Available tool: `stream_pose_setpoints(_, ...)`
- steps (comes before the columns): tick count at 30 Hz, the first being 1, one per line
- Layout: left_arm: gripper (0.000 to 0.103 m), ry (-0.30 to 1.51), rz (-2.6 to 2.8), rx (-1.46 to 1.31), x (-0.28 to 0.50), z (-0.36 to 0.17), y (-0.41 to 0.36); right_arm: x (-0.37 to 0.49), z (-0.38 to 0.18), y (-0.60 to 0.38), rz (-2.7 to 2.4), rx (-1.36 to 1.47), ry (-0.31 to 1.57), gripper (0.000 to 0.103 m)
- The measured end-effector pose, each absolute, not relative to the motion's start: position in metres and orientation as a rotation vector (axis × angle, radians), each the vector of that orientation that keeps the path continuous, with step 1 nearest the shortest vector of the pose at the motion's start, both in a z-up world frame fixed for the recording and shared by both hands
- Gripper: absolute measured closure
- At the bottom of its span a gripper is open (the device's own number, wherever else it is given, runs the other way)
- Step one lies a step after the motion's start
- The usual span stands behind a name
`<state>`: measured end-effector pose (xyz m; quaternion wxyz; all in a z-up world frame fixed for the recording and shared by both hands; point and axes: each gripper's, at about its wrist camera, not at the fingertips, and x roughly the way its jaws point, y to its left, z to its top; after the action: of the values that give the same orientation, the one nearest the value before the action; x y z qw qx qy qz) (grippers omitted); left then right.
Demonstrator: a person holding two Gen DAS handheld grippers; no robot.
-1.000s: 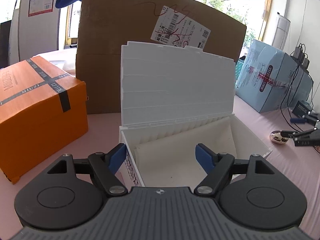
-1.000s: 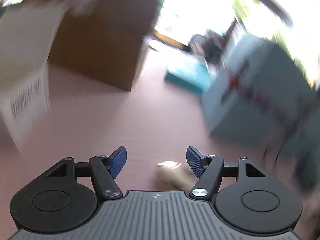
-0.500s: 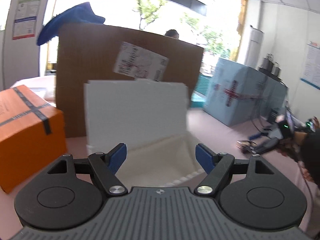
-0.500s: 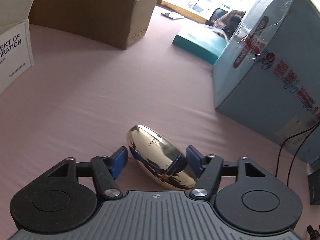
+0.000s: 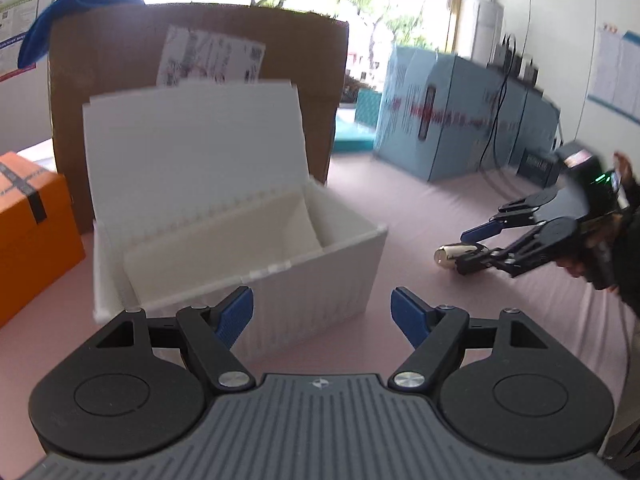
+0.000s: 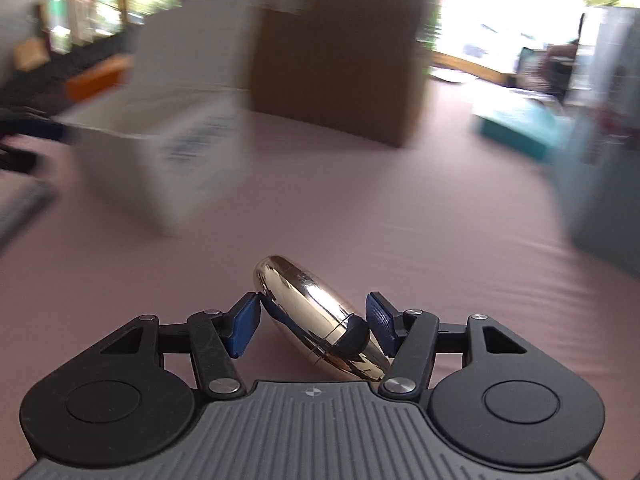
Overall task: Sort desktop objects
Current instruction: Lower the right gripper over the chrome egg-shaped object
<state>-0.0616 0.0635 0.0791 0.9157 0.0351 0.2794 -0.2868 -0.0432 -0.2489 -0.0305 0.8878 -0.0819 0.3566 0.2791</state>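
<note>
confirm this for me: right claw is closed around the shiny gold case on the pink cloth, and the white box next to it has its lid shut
Not quite. The white box has its lid open, standing upright behind the empty compartment, as the left wrist view shows. The rest holds: the right claw is closed around the shiny gold case on the pink cloth.

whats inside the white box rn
The open white box shows only bare white walls and a white insert panel leaning inside; no objects visible. Its floor is hidden behind the front wall. The gold case sits outside, between the right gripper's jaws.
</note>
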Motion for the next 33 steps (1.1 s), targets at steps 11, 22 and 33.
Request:
stream_pose_setpoints(11, 0.03, 0.716, -0.613, 0.074, -0.055, 0.047, 0.054, -0.089, -0.041, -0.135, 0.838, -0.238, 0.713, 0.058)
stream_pose_setpoints(22, 0.03, 0.782, -0.643, 0.071, -0.055, 0.032, 0.049, -0.123, -0.024, -0.162, 0.544, -0.219, 0.629, 0.038)
stream_pose_setpoints(33, 0.03, 0.82, -0.655, 0.058, -0.054, 0.024, 0.045, -0.13, -0.037, -0.151, 0.576, -0.22, 0.648, 0.053)
